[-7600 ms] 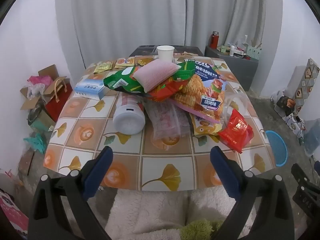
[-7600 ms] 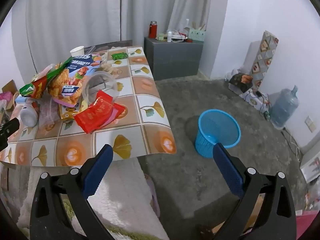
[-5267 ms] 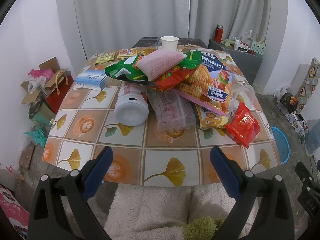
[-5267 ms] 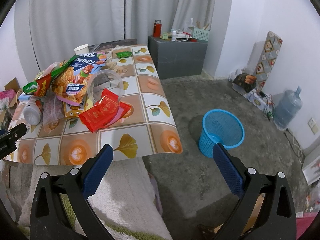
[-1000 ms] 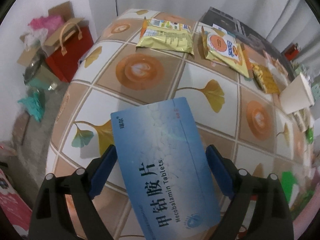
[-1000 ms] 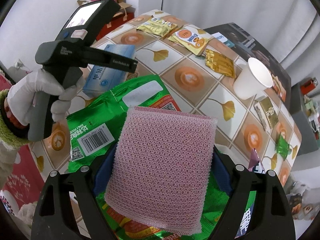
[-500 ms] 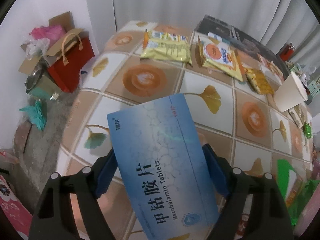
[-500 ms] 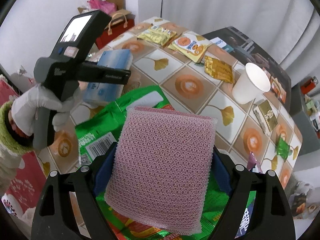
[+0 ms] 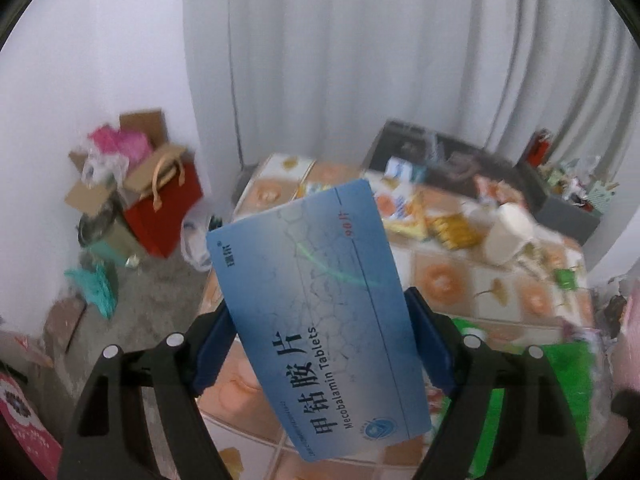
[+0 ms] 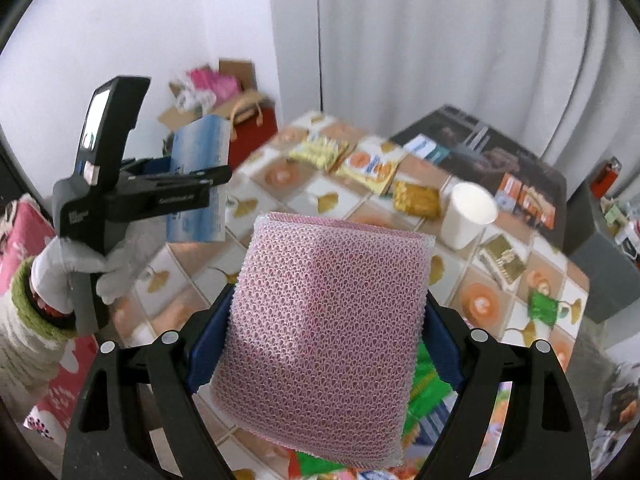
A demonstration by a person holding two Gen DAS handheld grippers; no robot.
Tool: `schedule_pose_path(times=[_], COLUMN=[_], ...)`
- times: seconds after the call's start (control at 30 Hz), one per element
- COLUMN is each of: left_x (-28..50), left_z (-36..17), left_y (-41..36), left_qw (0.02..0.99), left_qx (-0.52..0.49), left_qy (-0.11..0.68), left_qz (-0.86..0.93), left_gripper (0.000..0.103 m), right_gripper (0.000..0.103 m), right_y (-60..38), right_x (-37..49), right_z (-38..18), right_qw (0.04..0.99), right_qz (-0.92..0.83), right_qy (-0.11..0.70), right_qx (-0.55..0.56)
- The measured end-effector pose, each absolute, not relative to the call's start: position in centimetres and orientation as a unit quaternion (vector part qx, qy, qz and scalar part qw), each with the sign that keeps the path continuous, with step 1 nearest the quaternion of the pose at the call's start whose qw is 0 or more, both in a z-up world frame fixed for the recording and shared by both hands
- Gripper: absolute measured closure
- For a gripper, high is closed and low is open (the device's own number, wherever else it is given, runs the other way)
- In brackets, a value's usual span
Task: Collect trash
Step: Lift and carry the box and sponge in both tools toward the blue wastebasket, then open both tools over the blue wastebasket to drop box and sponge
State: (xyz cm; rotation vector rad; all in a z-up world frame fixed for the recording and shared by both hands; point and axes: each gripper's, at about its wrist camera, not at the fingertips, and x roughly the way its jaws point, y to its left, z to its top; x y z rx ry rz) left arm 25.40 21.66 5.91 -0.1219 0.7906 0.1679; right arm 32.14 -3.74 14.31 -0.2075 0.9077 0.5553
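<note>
My left gripper [image 9: 320,340] is shut on a blue Mecobalamin tablet box [image 9: 316,312] and holds it up above the tiled table [image 9: 520,300]. The same box [image 10: 198,184] and left gripper [image 10: 160,196] show at the left of the right wrist view. My right gripper [image 10: 326,344] is shut on a pink mesh sponge pad [image 10: 328,320], lifted over the green snack bag [image 10: 424,396] on the pile.
A white paper cup [image 10: 466,216] stands on the table, with yellow and orange sachets [image 10: 360,160] near the far edge. A red gift bag [image 9: 160,204] and cardboard boxes [image 9: 104,184] sit on the floor at left. A grey cabinet [image 9: 568,204] is at back right.
Both grippers have risen and tilted up from the table, the left lifting the blue box, the right lifting the pink pad off the green bag.
</note>
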Motion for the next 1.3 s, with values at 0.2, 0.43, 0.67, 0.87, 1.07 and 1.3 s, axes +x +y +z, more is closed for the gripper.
schedule_pose_path(times=[0.2,0.43,0.67,0.87,1.07,1.3], left_x=[22.0,19.6,18.2,17.2,17.1,20.3], left_z=[11.3,13.6,10.4,4.7,-2.2,-10.3], left_y=[15.7,1.7,-18.3,-34.5,-47.9,-57.3], left_qw=[0.938,0.924,0.845,0.763,0.714,0.694], left_qx=[-0.046,-0.009,0.066,0.132,0.192,0.215], left_qy=[0.344,0.348,0.409,0.480,0.525,0.554], left_qz=[0.008,-0.158,-0.339,-0.411,-0.422,-0.405], left_gripper=[0.025,0.025,0.025,0.025,0.025,0.024], right_gripper=[0.023,0.023,0.023,0.023,0.023,0.021], right_y=[-11.4,-25.6,-41.3,-51.6,-59.0,-65.4], right_x=[27.1,19.4,10.3,4.7,4.1,7.3], right_z=[18.2,17.7,11.1,2.9,-5.4,-13.6], right_qw=[0.895,0.919,0.882,0.823,0.766,0.713], right_qz=[0.219,0.089,-0.078,-0.173,-0.195,-0.207], right_qy=[0.385,0.378,0.403,0.401,0.397,0.396], right_qx=[-0.048,0.067,0.230,0.364,0.468,0.540])
